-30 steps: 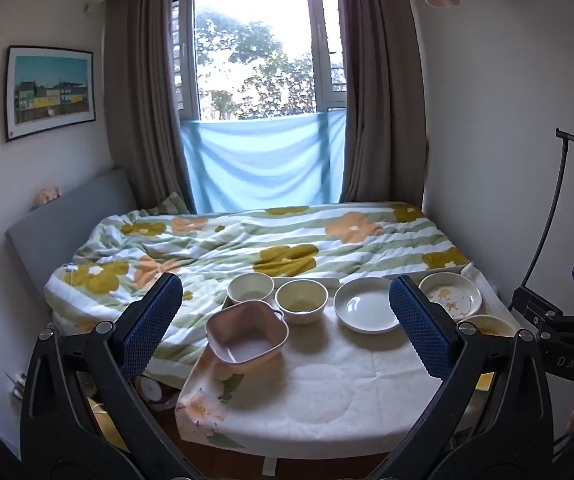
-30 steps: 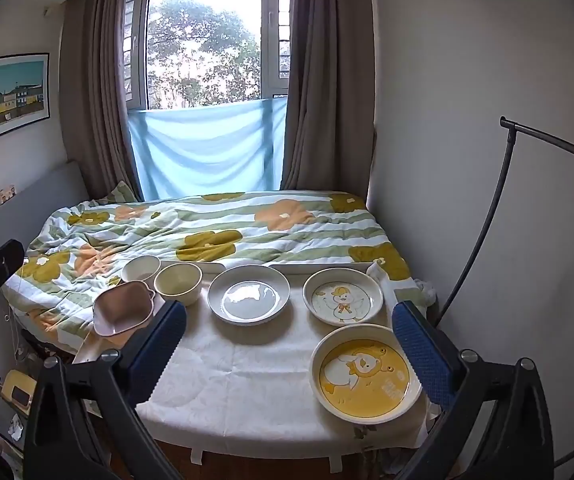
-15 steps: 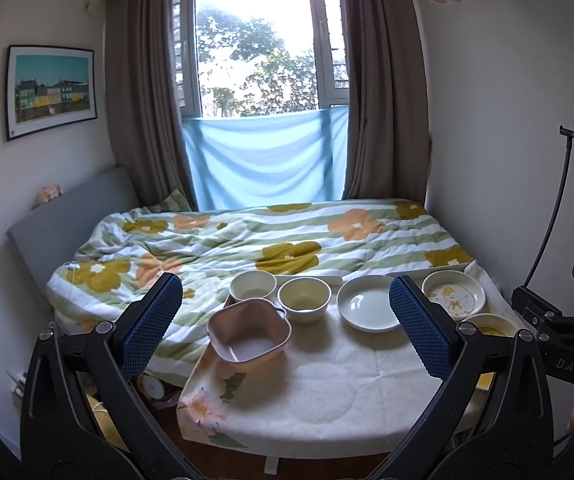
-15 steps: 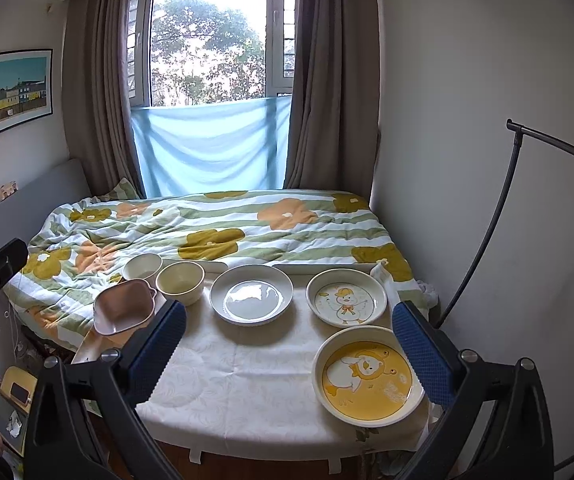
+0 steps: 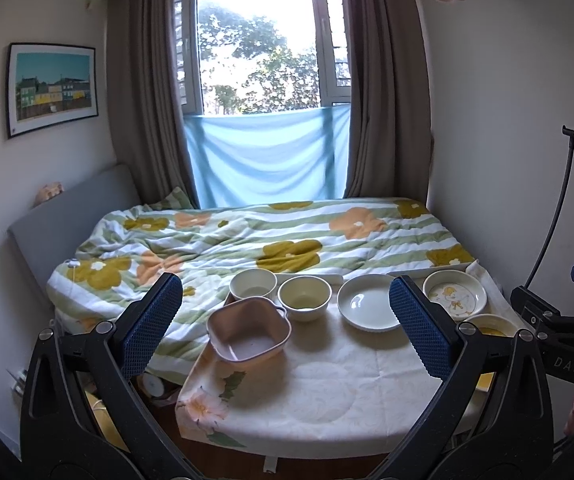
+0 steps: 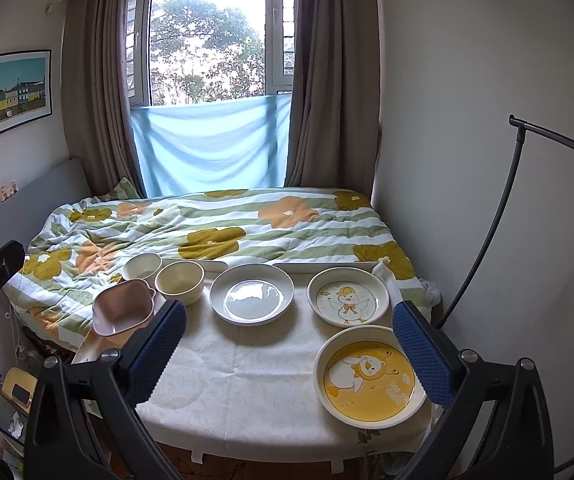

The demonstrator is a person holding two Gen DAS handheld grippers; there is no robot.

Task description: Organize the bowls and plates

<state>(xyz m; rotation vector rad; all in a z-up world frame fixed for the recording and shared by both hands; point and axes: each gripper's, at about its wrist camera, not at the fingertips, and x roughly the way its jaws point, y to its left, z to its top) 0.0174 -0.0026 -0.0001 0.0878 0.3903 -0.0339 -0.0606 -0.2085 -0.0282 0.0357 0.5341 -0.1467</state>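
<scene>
A small table with a white cloth [image 5: 327, 392] [image 6: 255, 380] carries the dishes. At the left stand a pink square bowl [image 5: 248, 334] [image 6: 123, 309], a white bowl [image 5: 253, 284] [image 6: 142, 266] and a cream bowl [image 5: 305, 297] [image 6: 180, 281]. A plain white plate [image 5: 367, 306] [image 6: 252, 298] sits mid-table, a duck-print plate [image 5: 454, 294] [image 6: 347, 296] to its right, and a yellow bear-print plate [image 6: 369, 376] at the near right. My left gripper [image 5: 285, 322] and right gripper [image 6: 289, 350] both hang open above the table's near edge, holding nothing.
A bed with a flowered quilt [image 5: 247, 240] [image 6: 215, 228] presses against the table's far side. A black curved stand [image 6: 499, 216] rises along the right wall. Clutter lies on the floor at the left [image 6: 15, 392]. A window with curtains is behind the bed.
Both views have shifted slightly, the scene sliding a little down and right in frame. Nothing on the table moved and both grippers stay open.
</scene>
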